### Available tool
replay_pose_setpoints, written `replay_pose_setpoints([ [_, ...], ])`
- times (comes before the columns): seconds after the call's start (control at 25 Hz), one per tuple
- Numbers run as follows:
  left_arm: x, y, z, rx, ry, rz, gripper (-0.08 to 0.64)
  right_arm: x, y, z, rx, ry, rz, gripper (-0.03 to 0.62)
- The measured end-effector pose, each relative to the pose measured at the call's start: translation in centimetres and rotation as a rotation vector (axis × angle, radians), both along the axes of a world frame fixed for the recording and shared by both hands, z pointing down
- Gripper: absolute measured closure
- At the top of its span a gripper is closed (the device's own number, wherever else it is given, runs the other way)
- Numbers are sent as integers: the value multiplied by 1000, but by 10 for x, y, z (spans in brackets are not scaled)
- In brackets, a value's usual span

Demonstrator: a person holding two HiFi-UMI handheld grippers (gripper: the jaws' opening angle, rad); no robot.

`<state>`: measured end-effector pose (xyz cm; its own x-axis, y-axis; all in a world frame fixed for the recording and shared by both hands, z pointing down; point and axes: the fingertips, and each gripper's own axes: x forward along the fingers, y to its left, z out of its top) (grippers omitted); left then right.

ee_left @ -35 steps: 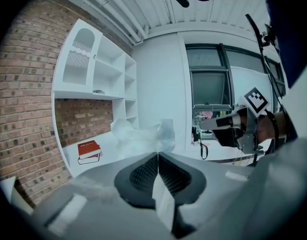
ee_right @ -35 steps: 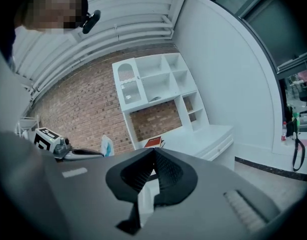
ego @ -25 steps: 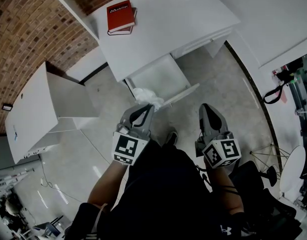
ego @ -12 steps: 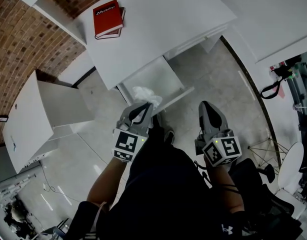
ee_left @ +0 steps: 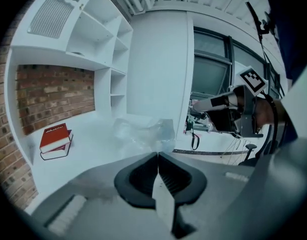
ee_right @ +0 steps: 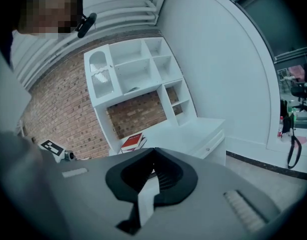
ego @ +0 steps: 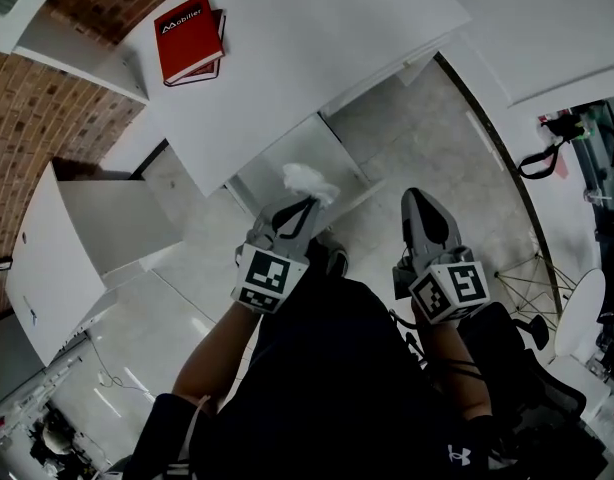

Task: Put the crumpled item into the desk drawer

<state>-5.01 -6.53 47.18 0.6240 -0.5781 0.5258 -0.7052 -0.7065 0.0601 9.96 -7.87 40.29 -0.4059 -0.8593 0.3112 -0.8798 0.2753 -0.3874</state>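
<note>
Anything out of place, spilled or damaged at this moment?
Nothing stands out. The desk drawer is pulled open, and the left gripper is shut on the crumpled item, near the drawer's front edge in the head view. The red book lies flat on the desk. The right gripper is shut and empty. No spill or damage shows.

Head view: red-brown brick wall [ego: 32, 128] at 10 o'clock. White desk [ego: 317, 38] at 12. Open white box cabinet [ego: 42, 258] at 9. Glossy pale grey floor [ego: 417, 138] at 1 to 2, light streaks on it. White shelf hutch [ee_right: 126, 71] stands against the brick. Left gripper view: dark-framed windows [ee_left: 211, 81] at 2.
</note>
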Motion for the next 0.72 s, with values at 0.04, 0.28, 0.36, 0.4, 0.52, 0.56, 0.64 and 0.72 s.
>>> replay_pose_setpoints([
  [0.04,1,-4,5,-13,-4,10,554,0,-4,2,-3,4,3,591],
  [0.28,1,-22,41,-110,-13,65,554,-5,-24,16,-44,28,36,591],
  [0.36,4,-26,52,-134,-9,80,554,-3,-28,22,-52,37,52,589],
  [0.4,5,-28,58,-149,-7,85,554,-1,-30,24,-55,39,61,591],
  [0.52,12,-32,77,-192,-12,94,554,9,-33,33,-71,38,81,590],
  [0.56,15,-33,82,-206,-17,95,554,13,-35,37,-79,37,83,589],
  [0.64,19,-36,93,-230,-32,90,554,19,-38,44,-96,27,81,591],
  [0.72,24,-39,105,-247,-59,86,554,25,-41,54,-116,11,74,589],
])
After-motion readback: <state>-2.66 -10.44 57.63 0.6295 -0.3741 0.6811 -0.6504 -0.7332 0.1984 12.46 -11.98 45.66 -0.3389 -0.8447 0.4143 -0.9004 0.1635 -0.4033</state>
